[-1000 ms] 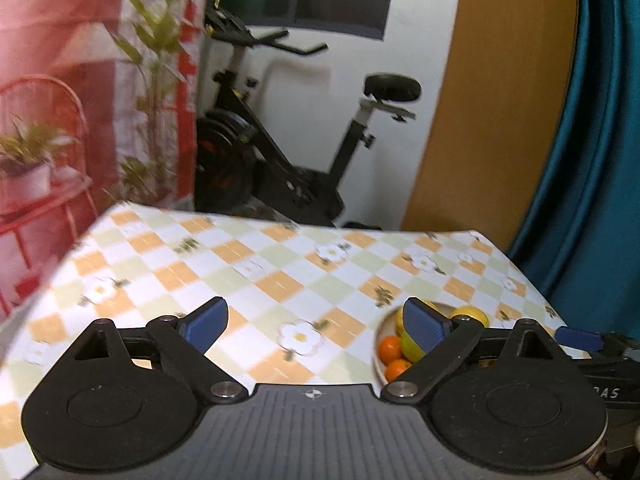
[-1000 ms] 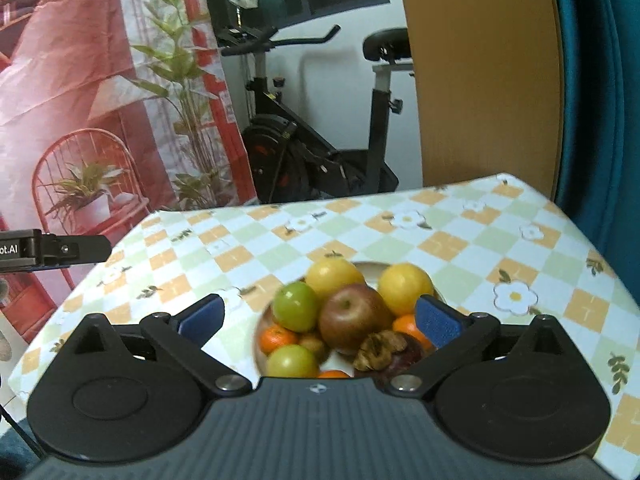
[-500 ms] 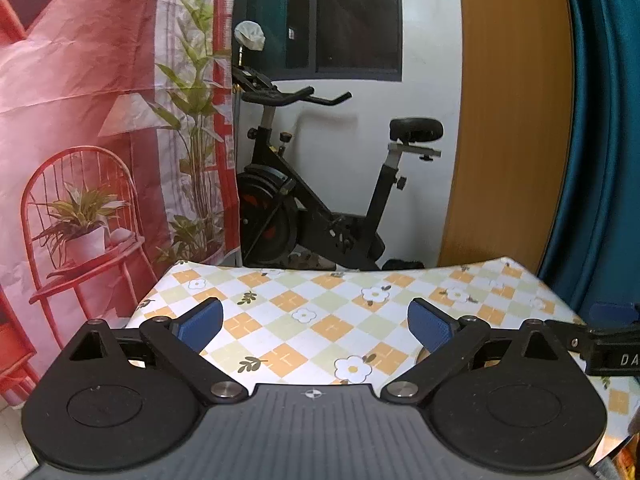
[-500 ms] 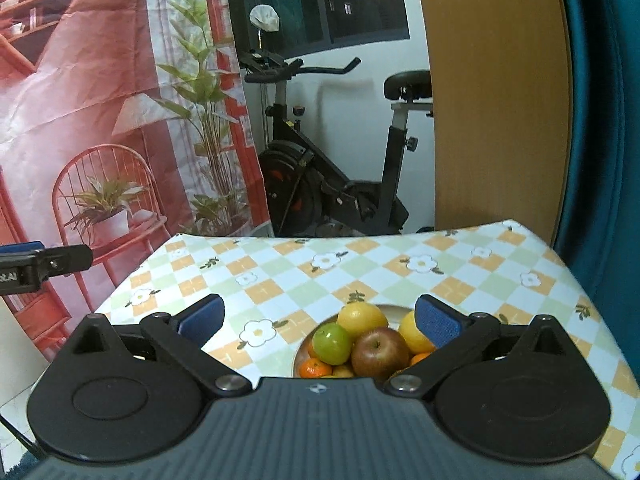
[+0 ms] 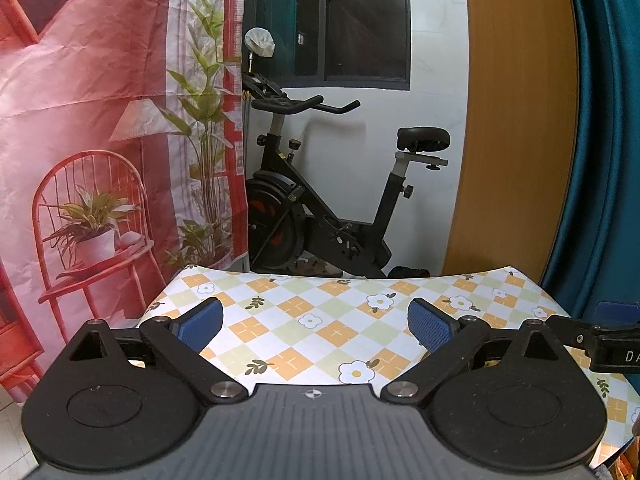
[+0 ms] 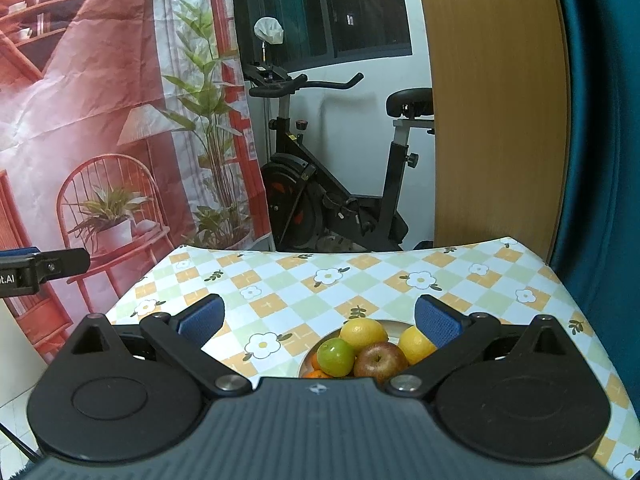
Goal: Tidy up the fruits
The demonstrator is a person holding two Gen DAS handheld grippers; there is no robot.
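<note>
A white bowl (image 6: 394, 323) of fruit sits on the checked tablecloth (image 6: 320, 296), low in the right wrist view. In it I see two lemons (image 6: 363, 334), a green apple (image 6: 337, 356), a red apple (image 6: 380, 362) and a bit of an orange (image 6: 316, 374). My right gripper (image 6: 318, 320) is open above and behind the bowl, holding nothing. My left gripper (image 5: 316, 326) is open too, over bare tablecloth (image 5: 320, 312), with no fruit in its view. The other gripper's tip shows at the right edge (image 5: 600, 340) and at the left edge (image 6: 40, 268).
Behind the table stand an exercise bike (image 5: 332, 208), a red printed backdrop (image 5: 100, 140), a wooden panel (image 5: 516, 120) and a teal curtain (image 5: 608, 140). The table's far edge (image 6: 340, 254) lies close to the bike.
Both grippers have pulled back and tilted up. The bowl has dropped out of the left view and sunk lower in the right view. Both stayed open.
</note>
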